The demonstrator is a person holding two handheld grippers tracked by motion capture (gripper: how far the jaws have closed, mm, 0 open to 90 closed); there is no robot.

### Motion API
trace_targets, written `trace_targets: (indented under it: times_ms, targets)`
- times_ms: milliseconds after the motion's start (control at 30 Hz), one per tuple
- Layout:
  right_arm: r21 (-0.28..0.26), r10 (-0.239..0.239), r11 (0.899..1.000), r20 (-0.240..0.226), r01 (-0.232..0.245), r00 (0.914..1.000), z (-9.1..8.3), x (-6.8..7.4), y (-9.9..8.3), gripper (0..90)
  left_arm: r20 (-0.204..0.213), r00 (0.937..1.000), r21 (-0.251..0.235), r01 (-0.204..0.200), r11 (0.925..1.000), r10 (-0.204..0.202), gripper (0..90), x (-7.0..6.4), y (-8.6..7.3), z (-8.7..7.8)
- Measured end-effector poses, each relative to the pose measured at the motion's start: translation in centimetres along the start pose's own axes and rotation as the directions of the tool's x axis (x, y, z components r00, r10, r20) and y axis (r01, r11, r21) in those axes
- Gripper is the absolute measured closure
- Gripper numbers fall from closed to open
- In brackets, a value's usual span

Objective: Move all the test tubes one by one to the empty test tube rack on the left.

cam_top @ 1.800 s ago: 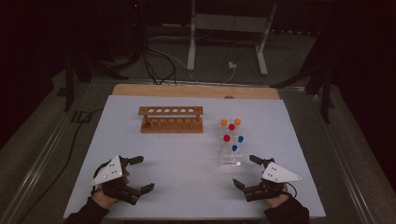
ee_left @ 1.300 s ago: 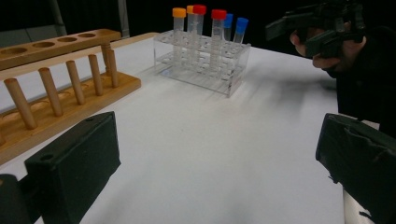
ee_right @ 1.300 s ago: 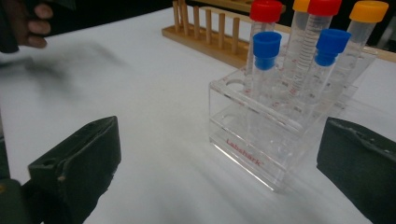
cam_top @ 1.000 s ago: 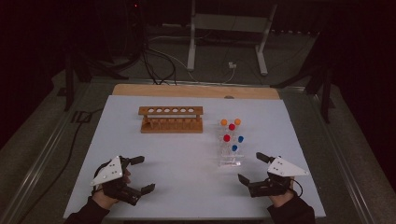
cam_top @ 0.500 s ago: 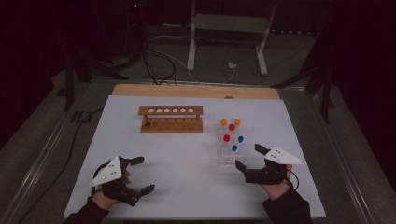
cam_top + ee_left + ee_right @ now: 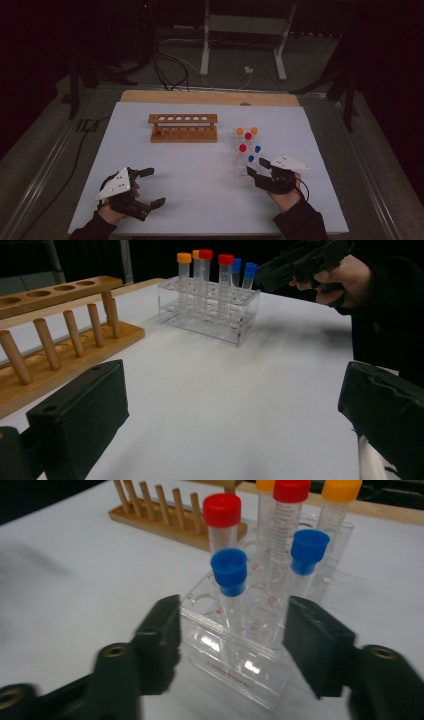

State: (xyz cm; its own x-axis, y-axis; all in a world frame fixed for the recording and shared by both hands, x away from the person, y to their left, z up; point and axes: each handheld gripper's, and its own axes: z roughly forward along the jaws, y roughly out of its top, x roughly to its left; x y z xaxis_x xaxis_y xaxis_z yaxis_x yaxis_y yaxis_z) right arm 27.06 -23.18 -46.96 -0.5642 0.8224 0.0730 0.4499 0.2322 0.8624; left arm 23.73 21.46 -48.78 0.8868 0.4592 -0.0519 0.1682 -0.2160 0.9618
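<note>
Tubes with red, blue and orange caps stand upright in the clear rack (image 6: 243, 162) on the right side of the bench (image 6: 200, 170). Your right gripper (image 6: 259, 168) sits wide open just at the rack's near end, touching nothing. Your left gripper (image 6: 150, 187) rests open, near left, well apart from the wooden rack (image 6: 183, 128).

A long wooden test-tube rack (image 6: 183, 128) with a row of round holes along its top bar and a line of pegs along its base stands empty toward the far edge of the white tabletop (image 6: 200, 190), a little left of centre. Beyond that far edge runs a bare wooden strip (image 6: 210, 97). On the dark floor behind stand a grey metal stand (image 6: 243, 37) and loose black cables (image 6: 165, 65).
</note>
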Motion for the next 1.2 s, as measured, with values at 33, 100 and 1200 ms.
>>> trace_targets:
  times_ms: [33, 100, 1200]
  targets:
    - [0.004, 0.002, 1.000, -0.005, -0.002, 1.0000, 0.1, 0.0, 0.0, 46.5, -0.001, 1.0000, -0.001, 0.001, 1.0000, -0.001, 0.5, 0.0, 0.0, 0.0]
    - [0.014, 0.002, 1.000, -0.009, -0.002, 1.0000, 0.2, 0.0, 0.0, 51.4, -0.001, 1.0000, -0.001, 0.000, 1.0000, 0.000, 0.5, 0.0, 0.0, 0.0]
    - [-0.007, -0.064, 0.998, 0.035, 0.064, 0.9974, 0.8, 0.4, 0.8, 76.7, -0.004, 1.0000, -0.003, 0.002, 1.0000, -0.002, 0.5, 0.0, 0.0, 0.0]
